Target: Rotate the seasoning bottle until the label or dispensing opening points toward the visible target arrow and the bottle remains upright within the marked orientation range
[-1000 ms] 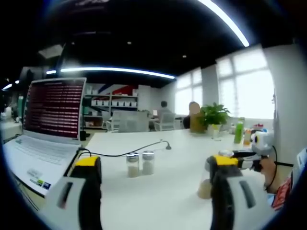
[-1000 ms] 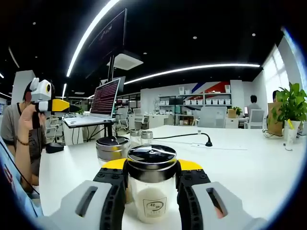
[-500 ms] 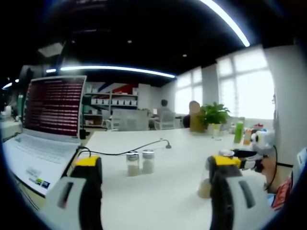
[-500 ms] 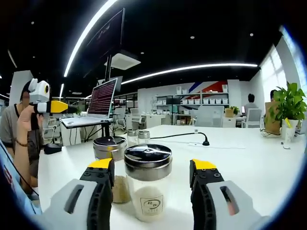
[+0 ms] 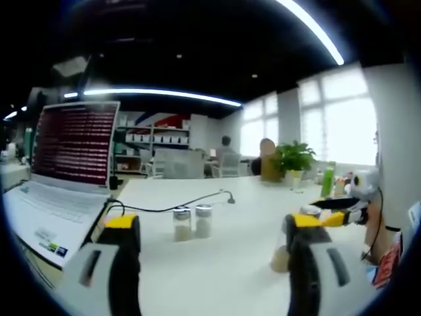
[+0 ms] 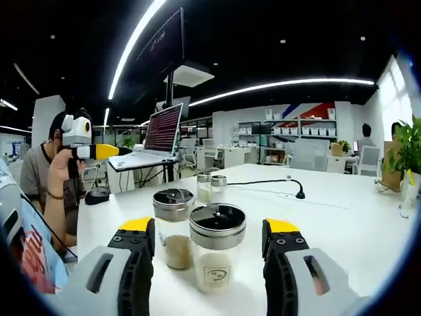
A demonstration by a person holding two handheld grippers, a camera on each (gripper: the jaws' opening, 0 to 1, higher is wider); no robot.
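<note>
Your right tool (image 6: 209,247) is spread, the seasoning bottle (image 6: 216,257) standing upright on the worktop (image 6: 342,224) between its jaws, untouched; your left tool (image 5: 214,240) is spread too.

So in the right gripper view, the seasoning bottle (image 6: 217,255) stands upright on the counter (image 6: 342,224) between the right gripper (image 6: 209,263) jaws, touching neither. A second jar (image 6: 173,228) sits just behind it to the left, and two small shakers (image 6: 210,187) are farther back. The laptop (image 6: 158,137) is beyond those, left side. A cable (image 6: 270,186) runs across the counter to the right.
</note>
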